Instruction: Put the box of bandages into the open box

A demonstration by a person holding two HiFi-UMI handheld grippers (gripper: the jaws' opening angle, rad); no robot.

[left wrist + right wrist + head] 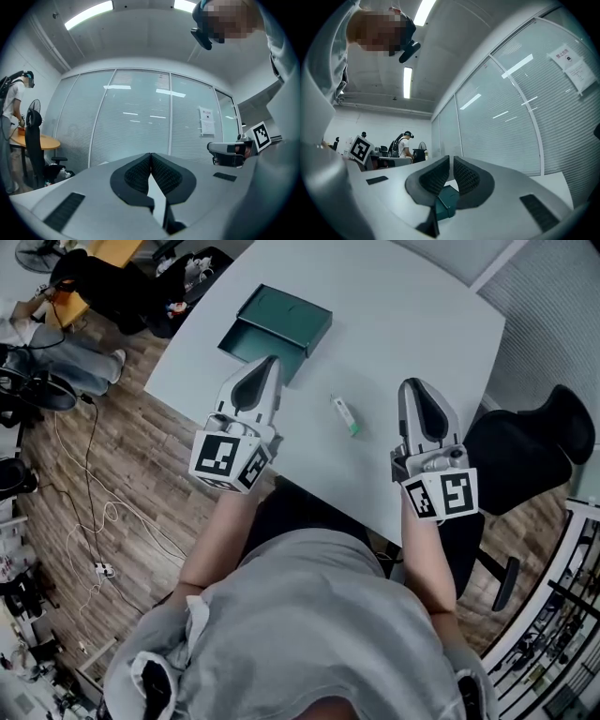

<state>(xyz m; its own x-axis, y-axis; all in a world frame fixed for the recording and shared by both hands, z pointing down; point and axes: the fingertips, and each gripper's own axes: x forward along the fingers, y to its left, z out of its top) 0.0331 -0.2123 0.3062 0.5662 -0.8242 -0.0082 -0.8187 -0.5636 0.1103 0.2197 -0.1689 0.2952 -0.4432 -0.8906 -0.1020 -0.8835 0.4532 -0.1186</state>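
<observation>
The open box [281, 324] is dark green and lies at the far side of the white table [412, 306], its tray beside its lid. The box of bandages [345, 416], small, white and green, lies flat on the table between my two grippers. My left gripper [272, 362] is shut and empty, its tip close to the green box's near edge. My right gripper [411, 384] is shut and empty, to the right of the bandage box. In the left gripper view the pads [161, 173] meet. In the right gripper view a dark green box [447, 199] shows low between the fingers.
A black office chair [525, 446] stands right of the table. Cables [94, 521] lie on the wooden floor at the left, near a seated person [37, 329] and bags. Glass walls with blinds [140, 117] stand ahead of both grippers.
</observation>
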